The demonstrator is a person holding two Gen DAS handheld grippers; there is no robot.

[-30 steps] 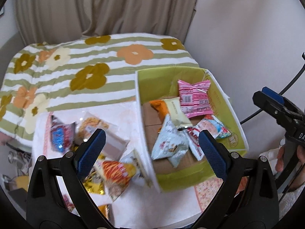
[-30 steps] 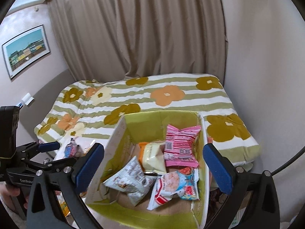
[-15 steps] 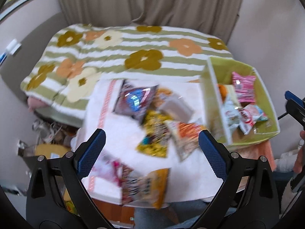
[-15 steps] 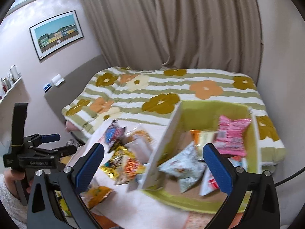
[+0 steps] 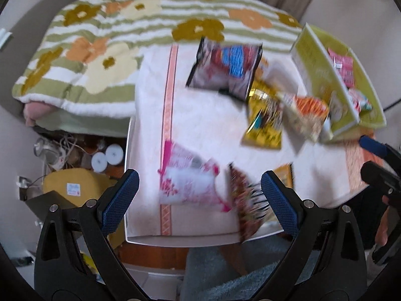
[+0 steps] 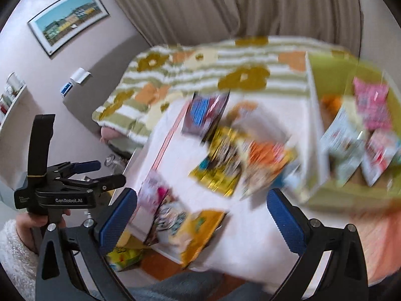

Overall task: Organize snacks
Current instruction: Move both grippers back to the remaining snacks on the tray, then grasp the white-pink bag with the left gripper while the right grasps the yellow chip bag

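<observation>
Several snack bags lie on a white cloth-covered table (image 5: 200, 125): a pink and white bag (image 5: 188, 180), a dark red bag (image 5: 246, 205), a yellow bag (image 5: 265, 123), an orange bag (image 5: 307, 115) and a dark bag with blue print (image 5: 225, 67). A green box (image 5: 318, 70) at the right holds several bags. My left gripper (image 5: 199, 190) is open and empty above the pink bag. My right gripper (image 6: 201, 213) is open and empty above the table's near side; that view is blurred. The box (image 6: 351, 193) shows there at the right.
A bed with a flowered striped blanket (image 5: 112, 37) lies behind the table. Clutter and a yellow cushion (image 5: 72, 183) sit on the floor at the left. A framed picture (image 6: 67, 27) hangs on the wall. Curtains hang at the back.
Both grippers have swung left, away from the green box, over the loose bags on the table. Both have stayed open and empty.
</observation>
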